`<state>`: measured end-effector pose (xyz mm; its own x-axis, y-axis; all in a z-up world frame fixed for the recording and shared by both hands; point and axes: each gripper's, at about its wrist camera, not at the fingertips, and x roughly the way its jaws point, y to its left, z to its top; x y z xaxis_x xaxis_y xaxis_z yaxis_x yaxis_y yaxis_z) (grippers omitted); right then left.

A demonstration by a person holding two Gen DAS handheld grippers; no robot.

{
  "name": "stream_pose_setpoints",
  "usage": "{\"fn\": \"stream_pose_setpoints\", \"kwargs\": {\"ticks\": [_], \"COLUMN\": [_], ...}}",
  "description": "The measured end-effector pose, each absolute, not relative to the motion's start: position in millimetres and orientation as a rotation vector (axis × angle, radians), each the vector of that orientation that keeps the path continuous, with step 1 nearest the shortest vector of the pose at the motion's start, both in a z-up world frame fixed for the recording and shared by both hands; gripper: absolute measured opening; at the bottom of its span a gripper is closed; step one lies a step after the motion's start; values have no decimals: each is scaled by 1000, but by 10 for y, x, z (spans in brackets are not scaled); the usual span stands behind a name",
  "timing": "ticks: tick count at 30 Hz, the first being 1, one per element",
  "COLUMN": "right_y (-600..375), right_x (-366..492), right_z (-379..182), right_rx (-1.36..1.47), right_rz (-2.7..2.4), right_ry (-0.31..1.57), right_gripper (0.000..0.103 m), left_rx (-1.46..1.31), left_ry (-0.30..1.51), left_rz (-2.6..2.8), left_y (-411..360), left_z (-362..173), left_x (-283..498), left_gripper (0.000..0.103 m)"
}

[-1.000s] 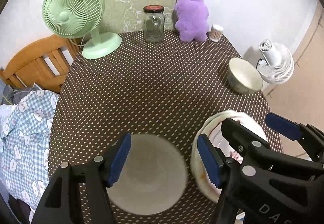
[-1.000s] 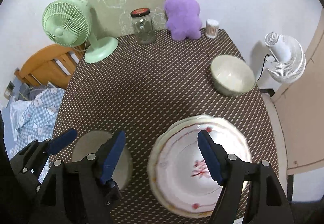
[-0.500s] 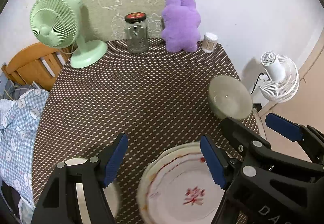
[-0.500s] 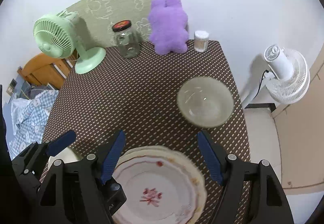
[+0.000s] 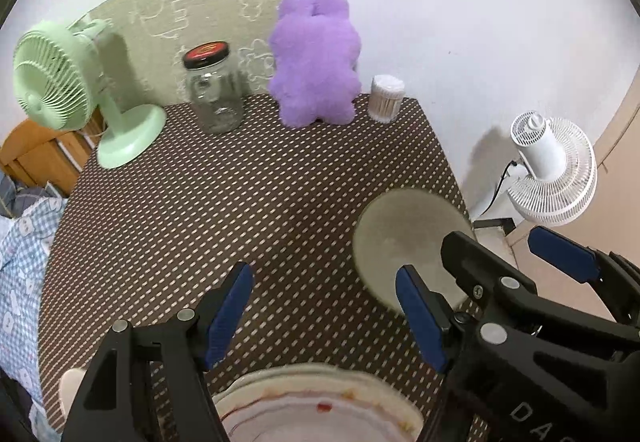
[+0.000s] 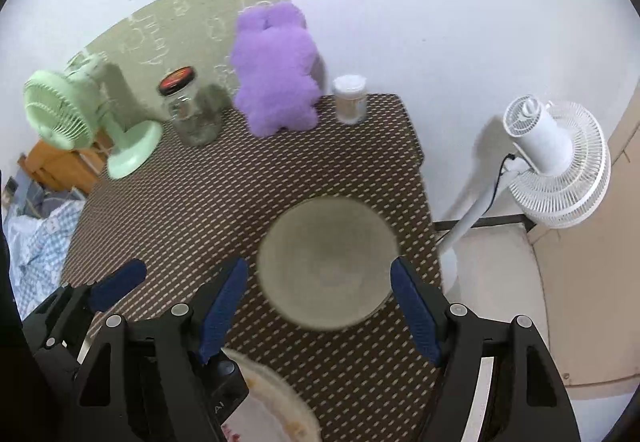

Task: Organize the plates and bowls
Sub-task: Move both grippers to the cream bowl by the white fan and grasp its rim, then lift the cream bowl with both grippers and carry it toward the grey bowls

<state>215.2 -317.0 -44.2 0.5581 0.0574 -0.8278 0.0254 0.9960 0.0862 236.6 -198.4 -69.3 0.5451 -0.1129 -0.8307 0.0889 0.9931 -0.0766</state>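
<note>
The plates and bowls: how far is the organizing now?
Nothing looks done yet. The pale green ceramic bowl sits alone near the table's right edge, apart from the white floral plate stack. The right gripper frames that bowl with open, empty jaws; the left gripper is open too. Stacking remains.

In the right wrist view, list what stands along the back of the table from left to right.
Green fan → glass jar → purple plush toy → small container of cotton swabs.
</note>
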Motion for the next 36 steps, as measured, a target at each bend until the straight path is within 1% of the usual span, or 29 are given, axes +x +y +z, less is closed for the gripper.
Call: {"fn": "stream_pose_setpoints", "kwargs": {"ticks": [7,12,20,22,23,25,28,30,31,32,33,36], "right_y": [-3452,-3559,-3674,-3686,-3695,-3706,-3728,-3731,-3729,-3731,-3733,-3720], "right_x": [2416,2577,2703,2721,2729,2751,2780,2789,2794,2800,2811,2836], "right_z": [-640,-829,-1129,-1177,-1197,-1238,-1309,-1347,-1359,-1376,-1391,-1436], "right_rx": [112,129,146,142,141,138,149,158,160,161,161,153], "right_rz": [-14,4,-20,-23,-25,-26,-19,-14,-14,-15,-14,-10], "right_ry": [970,1010,1051,1059,1063,1074,1095,1105,1108,1112,1116,1127], "right_gripper": [77,77,77,77,75,69,59,50,48,45,38,27], "left_rx": [-36,-9,8,16,20,23,25,32,37,40,39,47], "left_ry": [1023,1050,1104,1119,1125,1142,1153,1160,1166,1174,1178,1178], "left_rz": [-126,-134,-121,-110,-105,-98,-95,-87,-82,-78,-80,-77], "left_y": [-2204,-2345,-2446,-2461,-2470,-2491,-2494,-2503,-2519,-2534,-2539,-2551], "left_z": [-930,-1091,-1351,-1397,-1415,-1465,-1510,-1537,-1557,-1577,-1589,-1604], "left_x": [2685,2840,3020,3045,3056,3067,3108,3111,3122,3132,3131,3127], "left_gripper": [76,72,51,49,47,41,35,35,34,32,30,28]}}
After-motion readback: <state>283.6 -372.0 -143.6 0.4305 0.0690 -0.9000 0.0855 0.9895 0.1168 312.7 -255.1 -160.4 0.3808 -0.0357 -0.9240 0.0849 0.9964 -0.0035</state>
